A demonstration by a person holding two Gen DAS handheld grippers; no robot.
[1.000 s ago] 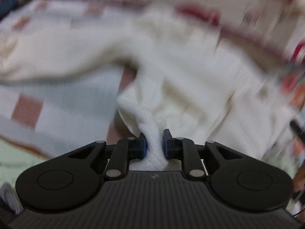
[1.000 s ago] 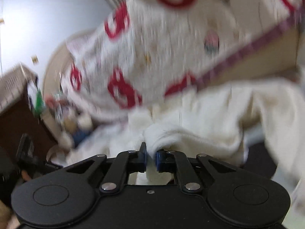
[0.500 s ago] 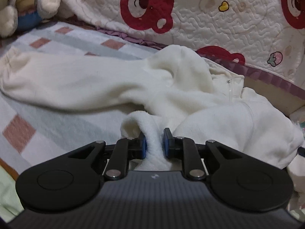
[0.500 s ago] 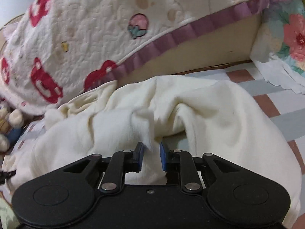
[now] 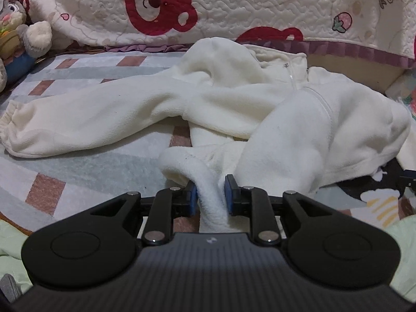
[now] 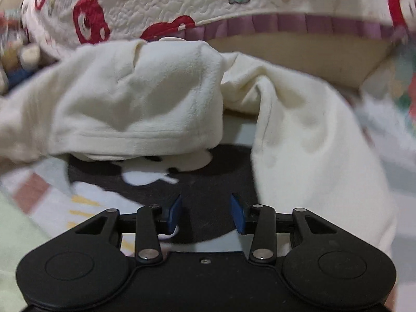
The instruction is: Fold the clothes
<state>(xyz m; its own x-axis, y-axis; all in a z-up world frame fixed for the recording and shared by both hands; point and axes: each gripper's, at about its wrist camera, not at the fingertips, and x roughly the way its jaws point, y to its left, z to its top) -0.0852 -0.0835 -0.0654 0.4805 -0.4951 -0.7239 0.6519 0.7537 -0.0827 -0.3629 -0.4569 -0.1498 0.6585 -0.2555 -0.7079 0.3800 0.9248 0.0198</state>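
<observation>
Left gripper [image 5: 211,194] jaws nearly closed; right gripper [image 6: 206,213] jaws apart

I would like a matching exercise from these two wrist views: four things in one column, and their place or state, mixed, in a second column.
Things:
1. left gripper
2. right gripper
3. cream fleece jacket
4. stuffed toy

Place or state:
A. at the far left, beside the bear quilt
B. open, with nothing between its pads
C. crumpled on the checked blanket
D. fleece fold between its pads

Pairs: 1-D, 2-B, 3-C, 4-A

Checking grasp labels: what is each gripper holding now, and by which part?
Left gripper: fold of the cream fleece jacket at its near edge, between the pads. Right gripper: open, nothing held.
</observation>
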